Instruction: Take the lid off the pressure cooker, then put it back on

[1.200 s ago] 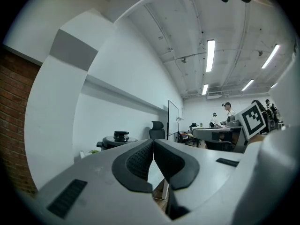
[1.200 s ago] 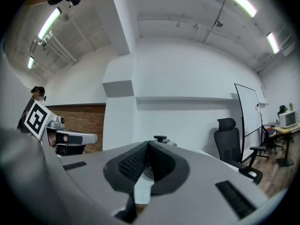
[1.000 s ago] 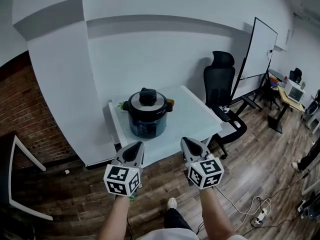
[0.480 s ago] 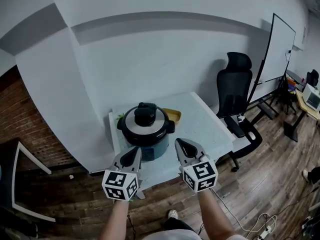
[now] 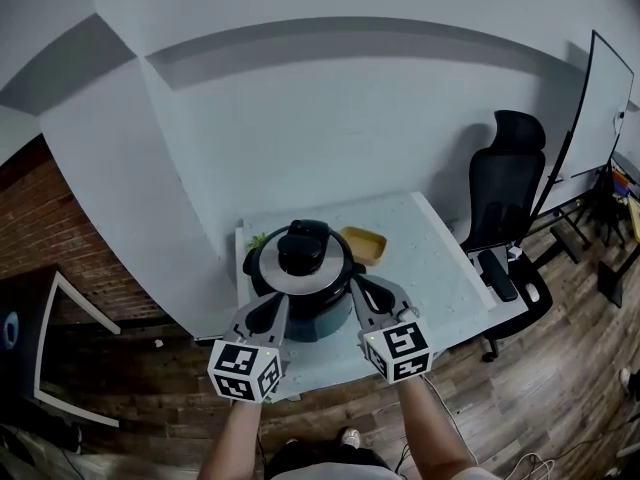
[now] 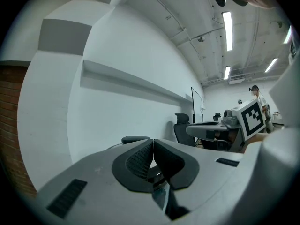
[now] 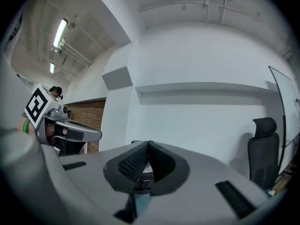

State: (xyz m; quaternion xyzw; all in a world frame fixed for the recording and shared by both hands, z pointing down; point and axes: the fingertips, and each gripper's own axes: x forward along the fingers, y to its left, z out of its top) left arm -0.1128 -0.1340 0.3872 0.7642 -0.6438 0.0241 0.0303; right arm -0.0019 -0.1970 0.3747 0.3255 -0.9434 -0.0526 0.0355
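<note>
Dark round pressure cooker sits on the white worktop, silver-and-black lid on. Left gripper and right gripper hover at its near side, fingers pressed together, holding nothing.

Head view: the cooker has its lower front hidden behind the left gripper and right gripper; a yellow dish is part-hidden behind it; a green item at its rear is too small to identify; the whiteboard is cut by the right edge. Left gripper view: only a dark sliver of the cooker clears the gripper body; right gripper view: the chair is hidden below by the gripper body.
</note>
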